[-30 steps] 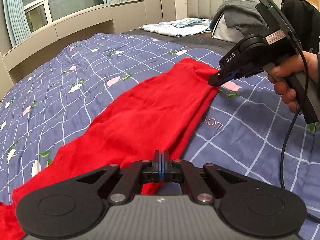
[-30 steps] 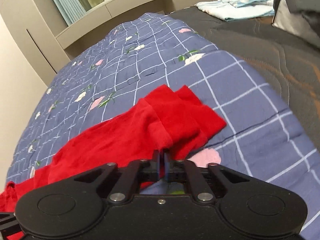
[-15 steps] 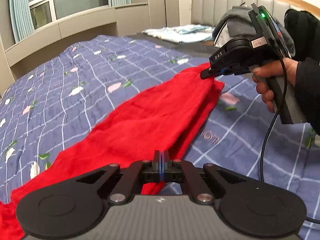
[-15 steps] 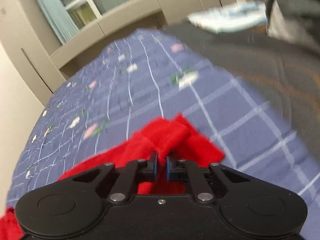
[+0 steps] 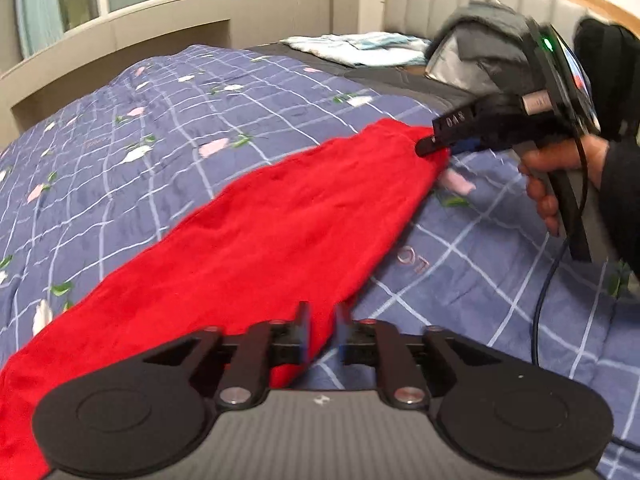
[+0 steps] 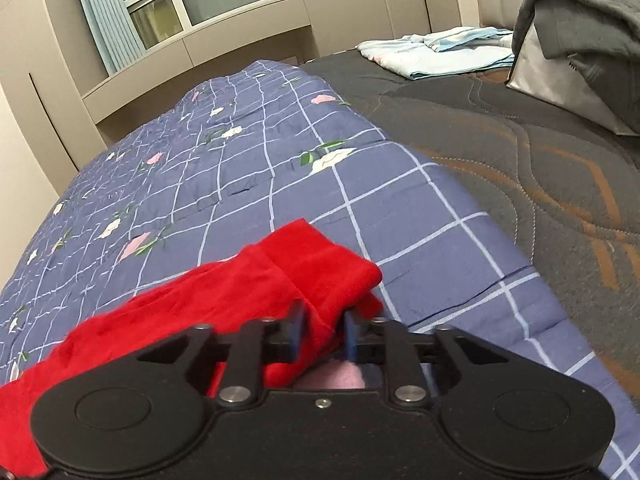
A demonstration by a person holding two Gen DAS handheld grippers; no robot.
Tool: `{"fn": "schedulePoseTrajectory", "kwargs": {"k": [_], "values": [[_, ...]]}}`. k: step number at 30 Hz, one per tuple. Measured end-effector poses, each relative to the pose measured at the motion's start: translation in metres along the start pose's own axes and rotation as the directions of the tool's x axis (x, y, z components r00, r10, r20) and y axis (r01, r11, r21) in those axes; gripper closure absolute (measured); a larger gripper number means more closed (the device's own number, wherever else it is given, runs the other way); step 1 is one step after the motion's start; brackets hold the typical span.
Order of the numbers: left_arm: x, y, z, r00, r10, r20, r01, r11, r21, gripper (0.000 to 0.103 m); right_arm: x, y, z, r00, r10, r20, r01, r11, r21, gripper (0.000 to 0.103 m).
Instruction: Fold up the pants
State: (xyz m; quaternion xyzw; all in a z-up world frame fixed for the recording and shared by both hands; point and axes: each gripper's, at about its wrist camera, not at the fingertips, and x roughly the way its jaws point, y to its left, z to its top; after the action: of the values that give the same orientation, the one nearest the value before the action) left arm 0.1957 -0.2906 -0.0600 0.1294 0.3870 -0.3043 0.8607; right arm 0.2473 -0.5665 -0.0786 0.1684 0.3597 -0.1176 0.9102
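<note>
Red pants [image 5: 256, 240] lie stretched in a long strip across the blue checked quilt [image 5: 140, 152]. My left gripper [image 5: 320, 330] sits at their near edge; its jaws are opening, and a fold of red cloth lies loose in the gap. My right gripper [image 6: 324, 334] is at the far end of the pants [image 6: 312, 276]. Its jaws are opening too, with a bunched fold between the fingers and no pad pressing on it. In the left wrist view the right gripper [image 5: 430, 146] touches that far end, held by a hand [image 5: 560, 176].
Beyond the quilt lies a dark grey mattress cover [image 6: 500, 160] with a folded light blue cloth [image 6: 440, 52] on it. A grey blanket [image 6: 580, 32] is draped over a pillow by the headboard. A black cable [image 5: 540, 312] hangs from the right gripper.
Both grippers were shut on the red cloth and now have their jaws apart. The far end of the pants has moved a little and lies on the quilt.
</note>
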Motion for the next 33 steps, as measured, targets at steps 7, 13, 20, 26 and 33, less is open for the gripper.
{"fn": "schedulePoseTrajectory", "kwargs": {"k": [7,13,20,26,33], "values": [[-0.044,0.037,-0.002,0.995,0.09,0.042,-0.084,0.987,-0.135,0.012,-0.02,0.02,-0.008,1.0,-0.02,0.007,0.02,0.999,-0.049,0.007],[-0.097,0.088,-0.035,0.975,0.217,0.038,-0.2,0.944,-0.262,0.005,-0.039,0.067,-0.028,0.999,0.053,-0.001,-0.053,0.99,-0.131,0.001],[-0.169,0.162,-0.105,0.92,0.392,-0.014,-0.361,0.832,-0.422,0.004,-0.052,0.154,-0.056,0.979,0.199,-0.054,-0.206,0.944,-0.257,0.001],[-0.234,0.235,-0.176,0.844,0.53,-0.083,-0.482,0.682,-0.55,0.001,-0.056,0.24,-0.086,0.932,0.329,-0.152,-0.362,0.855,-0.371,0.001],[-0.259,0.321,-0.215,0.825,0.562,-0.058,-0.489,0.659,-0.571,0.001,-0.052,0.334,-0.126,0.843,0.453,-0.29,-0.537,0.689,-0.486,0.001]]}}
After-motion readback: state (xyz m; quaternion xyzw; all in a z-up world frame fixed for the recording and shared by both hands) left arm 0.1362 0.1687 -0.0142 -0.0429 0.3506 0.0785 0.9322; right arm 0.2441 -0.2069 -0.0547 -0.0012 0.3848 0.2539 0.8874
